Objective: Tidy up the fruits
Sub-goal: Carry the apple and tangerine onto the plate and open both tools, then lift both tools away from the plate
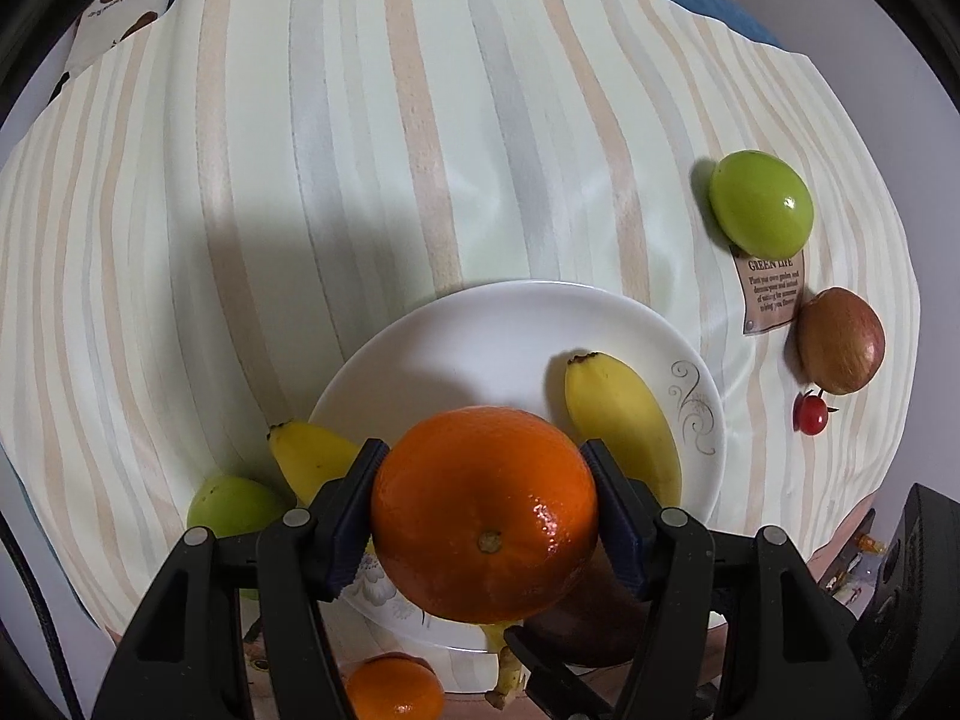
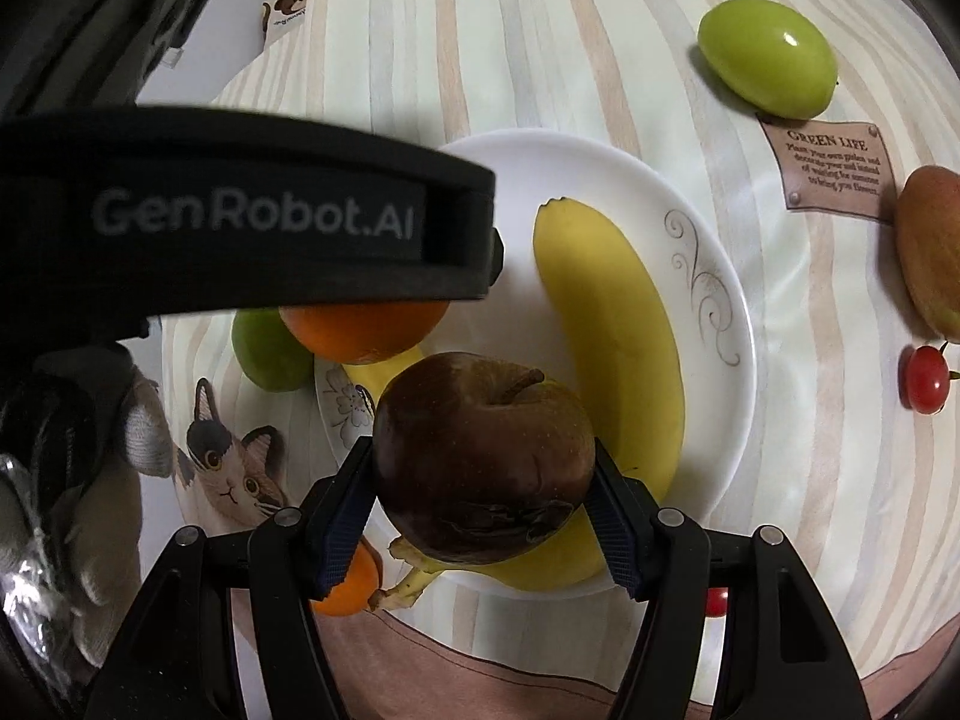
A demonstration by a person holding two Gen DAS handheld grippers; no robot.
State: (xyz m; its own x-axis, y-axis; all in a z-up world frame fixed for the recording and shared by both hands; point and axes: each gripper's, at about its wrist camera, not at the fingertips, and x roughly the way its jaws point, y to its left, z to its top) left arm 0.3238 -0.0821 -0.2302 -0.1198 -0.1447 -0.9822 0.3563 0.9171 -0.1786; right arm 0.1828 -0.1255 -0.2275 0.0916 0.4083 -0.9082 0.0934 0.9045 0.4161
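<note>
The left gripper (image 1: 485, 501) clamps an orange (image 1: 483, 513) above the white plate (image 1: 456, 330), hiding the plate's near half. Only the right wrist view shows the right gripper (image 2: 483, 501) closed on a dark bruised apple (image 2: 483, 456) over the plate's near rim, the left gripper's body blocking the upper left. The plate's far side is bare beside a banana (image 2: 612, 336); a green fruit (image 2: 767, 57) lies near the cloth's right edge.

Bare striped cloth (image 1: 360, 150) lies open beyond the plate (image 1: 456, 336); bananas (image 1: 624, 420) crowd its near side.
</note>
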